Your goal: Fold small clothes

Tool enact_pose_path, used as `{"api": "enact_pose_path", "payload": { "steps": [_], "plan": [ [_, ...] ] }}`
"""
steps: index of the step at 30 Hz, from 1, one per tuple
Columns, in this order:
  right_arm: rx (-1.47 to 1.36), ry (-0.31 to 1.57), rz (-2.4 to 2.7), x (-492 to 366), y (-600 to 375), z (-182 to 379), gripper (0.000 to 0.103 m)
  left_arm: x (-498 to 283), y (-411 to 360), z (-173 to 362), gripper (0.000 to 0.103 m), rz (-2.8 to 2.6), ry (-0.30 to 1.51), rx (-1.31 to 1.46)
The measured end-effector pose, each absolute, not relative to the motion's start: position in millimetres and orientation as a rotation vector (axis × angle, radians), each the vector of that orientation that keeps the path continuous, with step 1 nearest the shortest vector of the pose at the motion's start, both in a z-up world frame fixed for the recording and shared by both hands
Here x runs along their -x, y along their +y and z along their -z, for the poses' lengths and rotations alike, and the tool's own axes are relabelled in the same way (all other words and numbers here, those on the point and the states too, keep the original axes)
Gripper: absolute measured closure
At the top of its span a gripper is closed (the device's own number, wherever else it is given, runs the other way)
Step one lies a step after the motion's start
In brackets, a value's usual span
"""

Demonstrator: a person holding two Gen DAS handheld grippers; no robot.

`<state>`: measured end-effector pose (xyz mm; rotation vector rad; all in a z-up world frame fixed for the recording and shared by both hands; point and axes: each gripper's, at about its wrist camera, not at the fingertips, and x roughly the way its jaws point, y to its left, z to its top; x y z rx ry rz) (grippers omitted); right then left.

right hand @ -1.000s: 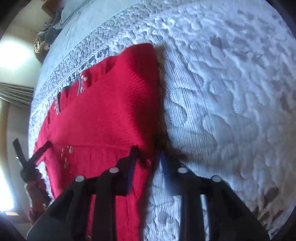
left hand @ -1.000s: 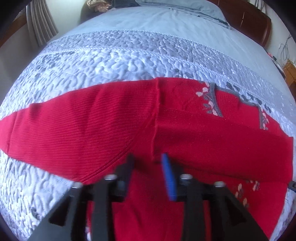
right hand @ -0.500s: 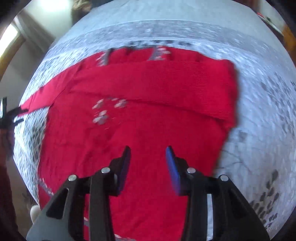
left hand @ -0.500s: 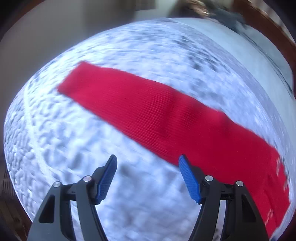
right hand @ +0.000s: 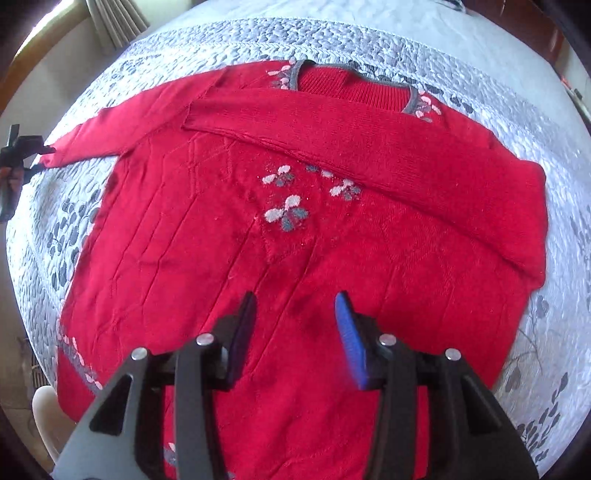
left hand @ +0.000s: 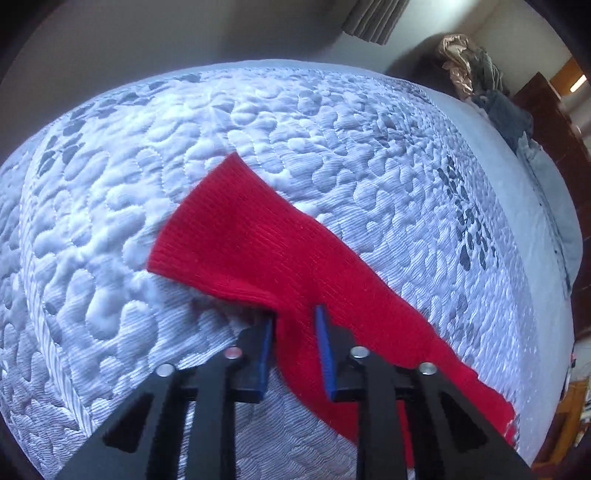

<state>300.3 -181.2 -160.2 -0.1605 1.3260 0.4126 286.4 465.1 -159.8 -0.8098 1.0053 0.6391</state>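
A red knit sweater (right hand: 221,240) with small flower motifs lies flat on the bed, front up. One sleeve (right hand: 369,147) is folded across its chest. The other sleeve (left hand: 258,240) stretches out flat over the quilt. My left gripper (left hand: 295,314) is closing on that sleeve near its cuff, with the knit bunched between the blue pads. It also shows at the far left of the right wrist view as the left gripper (right hand: 22,151) at the sleeve's end. My right gripper (right hand: 295,297) hovers over the sweater's lower body, its jaws opening, with nothing between them.
A pale quilted bedspread (left hand: 110,184) covers the bed, and its edge drops away on the left. A heap of clothes (left hand: 465,62) and a dark wooden headboard (left hand: 546,110) stand at the far end. Curtains (right hand: 114,22) hang beyond the bed.
My left gripper slid out along the stretched sleeve to its cuff end, opened wide, then closed on the knit. My right gripper moved from the sweater's side edge to over its body and widened.
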Motion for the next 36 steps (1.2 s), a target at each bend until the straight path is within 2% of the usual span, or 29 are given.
{"api": "enact_pose_path", "payload": {
  "steps": [4,10,16,24,27,30,31,36],
  "plan": [
    [0.147,1.327,-0.411,-297,-187,163,0.059,-290,458,153,0.093,-0.650,0.912,0.813],
    [0.145,1.322,-0.397,-286,-200,163,0.057,-310,384,108,0.094,-0.516,0.815,0.588],
    [0.102,1.312,-0.381,-274,-224,157,0.056,-345,253,81,0.094,-0.243,0.841,0.376],
    [0.063,1.297,-0.340,-267,-258,152,0.056,-367,84,92,0.094,0.060,0.912,0.262],
    [0.048,1.300,-0.330,-266,-266,154,0.055,-368,30,114,0.087,0.193,1.014,0.220],
    [0.046,1.301,-0.319,-266,-269,156,0.052,-349,1,123,0.058,0.282,1.036,0.208],
    [0.045,1.303,-0.321,-266,-270,157,0.052,-339,1,123,0.051,0.295,1.028,0.226],
    [0.046,1.308,-0.352,-279,-252,154,0.052,-308,49,130,0.050,0.127,1.072,0.246]
  ]
}}
